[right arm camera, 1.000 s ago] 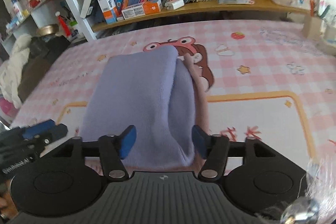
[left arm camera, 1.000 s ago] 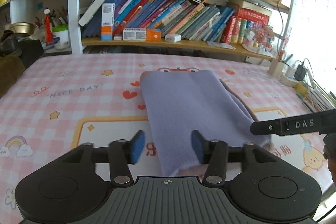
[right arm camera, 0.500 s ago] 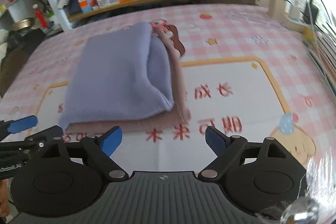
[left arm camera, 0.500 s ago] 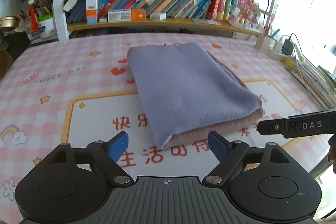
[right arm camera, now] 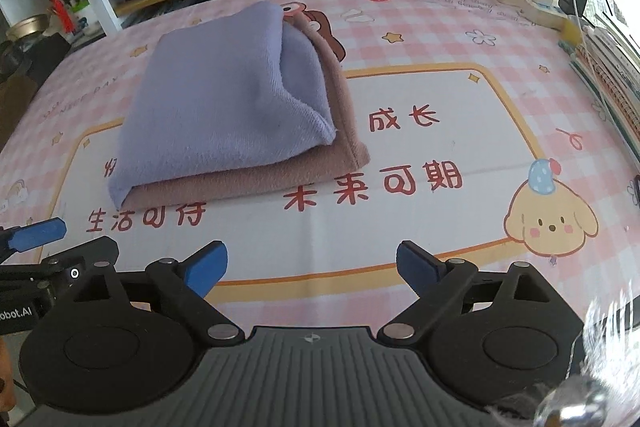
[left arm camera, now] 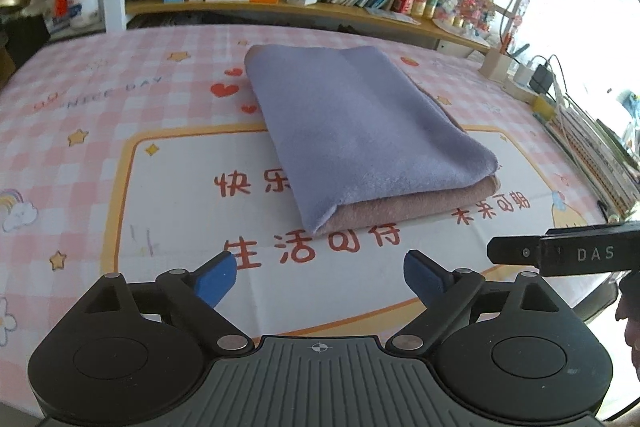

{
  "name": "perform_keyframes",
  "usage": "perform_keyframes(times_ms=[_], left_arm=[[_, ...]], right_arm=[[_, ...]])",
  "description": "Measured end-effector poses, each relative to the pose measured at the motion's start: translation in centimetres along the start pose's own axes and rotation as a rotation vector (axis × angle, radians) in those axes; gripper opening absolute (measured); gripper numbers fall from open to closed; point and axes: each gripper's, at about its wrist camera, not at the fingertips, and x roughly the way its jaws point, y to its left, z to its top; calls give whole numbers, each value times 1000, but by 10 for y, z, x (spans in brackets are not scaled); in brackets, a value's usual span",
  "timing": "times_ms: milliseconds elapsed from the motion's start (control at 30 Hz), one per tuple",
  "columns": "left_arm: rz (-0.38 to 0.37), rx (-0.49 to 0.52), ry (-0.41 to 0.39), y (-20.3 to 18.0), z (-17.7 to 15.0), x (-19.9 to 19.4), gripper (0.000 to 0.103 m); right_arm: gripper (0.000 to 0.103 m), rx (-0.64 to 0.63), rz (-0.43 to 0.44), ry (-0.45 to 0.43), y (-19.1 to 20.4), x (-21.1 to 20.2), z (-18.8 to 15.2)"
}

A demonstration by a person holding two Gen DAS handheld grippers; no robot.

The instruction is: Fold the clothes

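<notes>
both the left gripper (left arm camera: 318, 277) and right gripper (right arm camera: 312, 267) hang spread wide and empty, with the folded purple cloth (left arm camera: 360, 127) at 12 o'clock on the pink cloth (right arm camera: 256, 179). looks basically done to me, so i'd just nudge the loose 3 o'clock flap square, gently, without dragging the stack.

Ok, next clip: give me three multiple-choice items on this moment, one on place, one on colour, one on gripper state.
1. Where does the lavender cloth lie?
A. on the bookshelf
B. on top of the pink-brown cloth
C. hanging from a gripper

2. What colour are the gripper finger pads?
A. blue
B. red
C. white

3. What state are the left gripper and right gripper in?
A. both shut on cloth
B. one shut
C. both open, holding nothing

Key: B, the pink-brown edge shows beneath the lavender; A, the pads are blue in both views; C, both jaws stand wide apart short of the stack.
</notes>
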Motion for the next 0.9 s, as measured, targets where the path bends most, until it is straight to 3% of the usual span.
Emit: perform_keyframes(times_ms=[267,467,567,700,900], left_arm=[[-65,-64,-56,3,15,2,93],[-126,-255,-103,26,40,11,93],[-128,-375,-102,37,48,23,93],[-93,-424,-87,44,52,35,93],[-123,-491,-56,53,55,53,92]], right_arm=[[92,39,30,-17,-16,4,13],[92,175,192,-71,-46,12,46],[92,217,231,-44,-56,26,59],[92,257,273,4,-64,45,73],[90,292,358,67,-72,70,86]])
